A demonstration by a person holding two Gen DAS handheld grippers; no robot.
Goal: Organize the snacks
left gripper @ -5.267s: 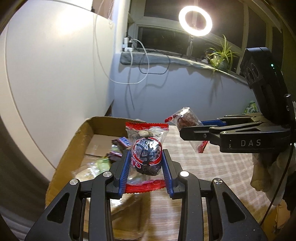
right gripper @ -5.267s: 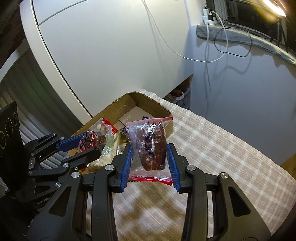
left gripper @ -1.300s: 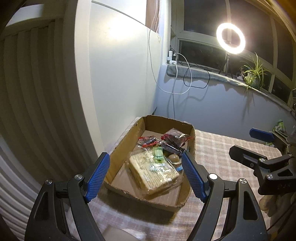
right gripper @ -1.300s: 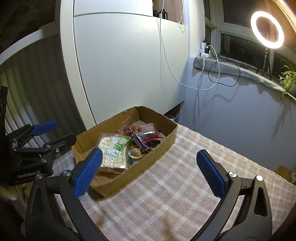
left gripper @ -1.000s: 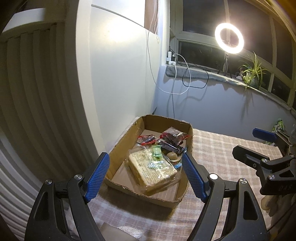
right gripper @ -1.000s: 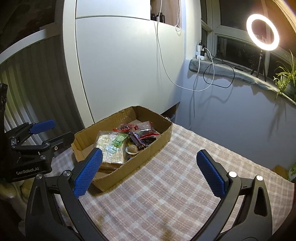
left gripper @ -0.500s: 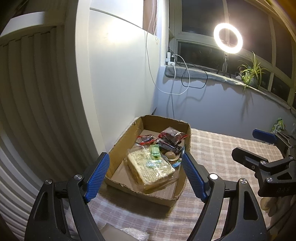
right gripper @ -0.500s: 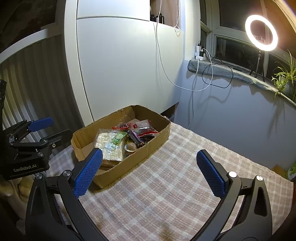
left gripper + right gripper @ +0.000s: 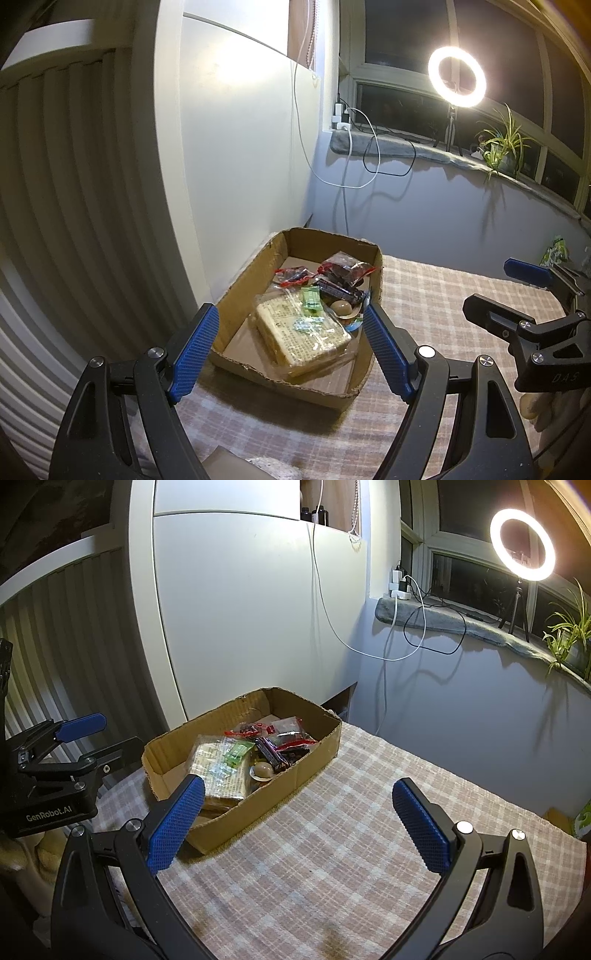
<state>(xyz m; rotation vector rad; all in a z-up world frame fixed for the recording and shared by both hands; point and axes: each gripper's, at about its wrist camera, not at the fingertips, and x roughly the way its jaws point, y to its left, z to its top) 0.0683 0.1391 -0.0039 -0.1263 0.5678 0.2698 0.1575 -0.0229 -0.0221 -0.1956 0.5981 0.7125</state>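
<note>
Both my grippers, left [image 9: 291, 349] and right [image 9: 297, 825], gape wide and empty; box [image 9: 317, 755] at 11 o'clock looks packed, so I check the cloth [image 9: 351, 853] for strays.

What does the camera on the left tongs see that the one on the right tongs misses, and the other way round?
Only the left view shows the right tongs from the side, and a green packet at the far right edge.

Only the right view shows the left tongs from the side, and dark bottles on top of the white cabinet.

Both show the cardboard box of snacks on the checked cloth, the big cracker pack, the ring light and a plant.
</note>
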